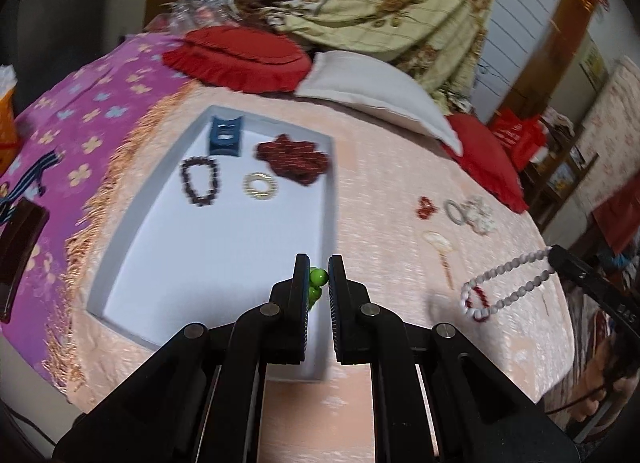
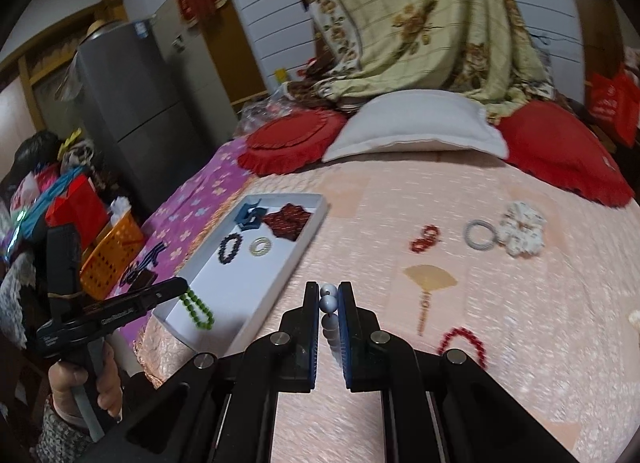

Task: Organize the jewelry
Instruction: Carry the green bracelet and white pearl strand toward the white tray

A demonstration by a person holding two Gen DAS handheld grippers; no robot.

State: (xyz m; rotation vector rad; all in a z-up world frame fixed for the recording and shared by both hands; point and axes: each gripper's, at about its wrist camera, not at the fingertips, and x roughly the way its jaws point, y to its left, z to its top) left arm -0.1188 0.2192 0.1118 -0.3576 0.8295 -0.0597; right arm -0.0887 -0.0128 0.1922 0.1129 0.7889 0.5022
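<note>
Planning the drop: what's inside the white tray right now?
Inside the white tray: blue clip, dark red scrunchie, dark bead bracelet and gold ring bracelet, all at its far end. The left gripper hides the near corner.

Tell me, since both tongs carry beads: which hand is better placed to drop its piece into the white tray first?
Left. The left tongs hold the green bead bracelet over the white tray, while the right tongs hold the white bead strand above the bedspread, beside the tray.

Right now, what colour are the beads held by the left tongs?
Bright green beads, seen best in the right wrist view, hanging from the left tongs.
</note>
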